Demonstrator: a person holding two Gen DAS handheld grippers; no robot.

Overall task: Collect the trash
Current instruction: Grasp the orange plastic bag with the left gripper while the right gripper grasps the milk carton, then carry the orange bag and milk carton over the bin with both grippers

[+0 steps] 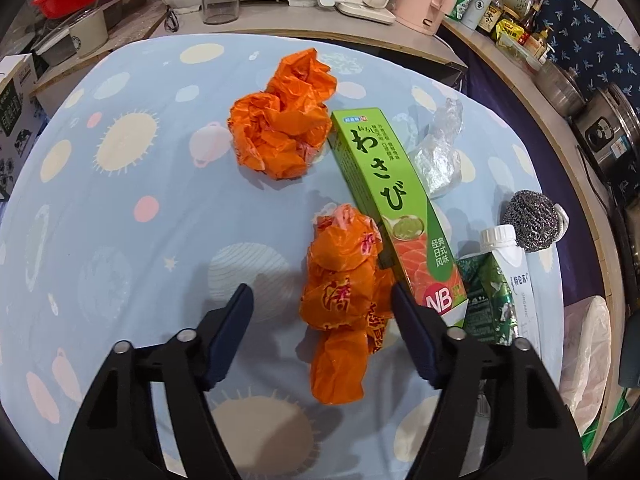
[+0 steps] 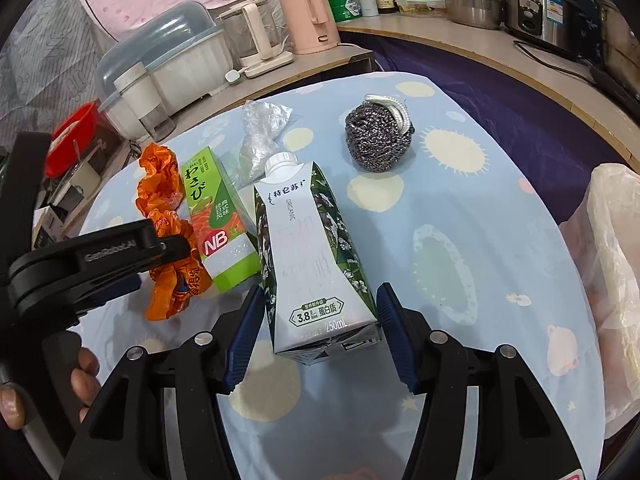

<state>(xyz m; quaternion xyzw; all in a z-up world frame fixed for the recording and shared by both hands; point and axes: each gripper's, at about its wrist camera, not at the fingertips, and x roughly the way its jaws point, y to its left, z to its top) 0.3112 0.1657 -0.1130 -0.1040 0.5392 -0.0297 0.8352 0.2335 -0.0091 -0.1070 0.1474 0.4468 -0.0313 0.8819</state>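
My left gripper (image 1: 320, 292) is open and straddles a crumpled orange wrapper (image 1: 344, 312) on the blue patterned tablecloth (image 1: 120, 240); its right pad is close to the wrapper, its left pad well clear. A larger orange crumpled bag (image 1: 280, 128) lies farther back. A green wasabi box (image 1: 384, 196) lies beside both. My right gripper (image 2: 320, 296) is open around the base of a lying white-and-green milk carton (image 2: 312, 248), pads very near its sides. Clear crumpled plastic (image 2: 260, 136) lies behind the carton.
A steel scouring ball (image 2: 378, 140) sits at the back right of the table. A whitish plastic bag (image 2: 612, 248) stands off the table's right edge. Kettles (image 2: 312, 16), jars and pots line the counter behind. A person's hand (image 2: 86, 376) shows at lower left.
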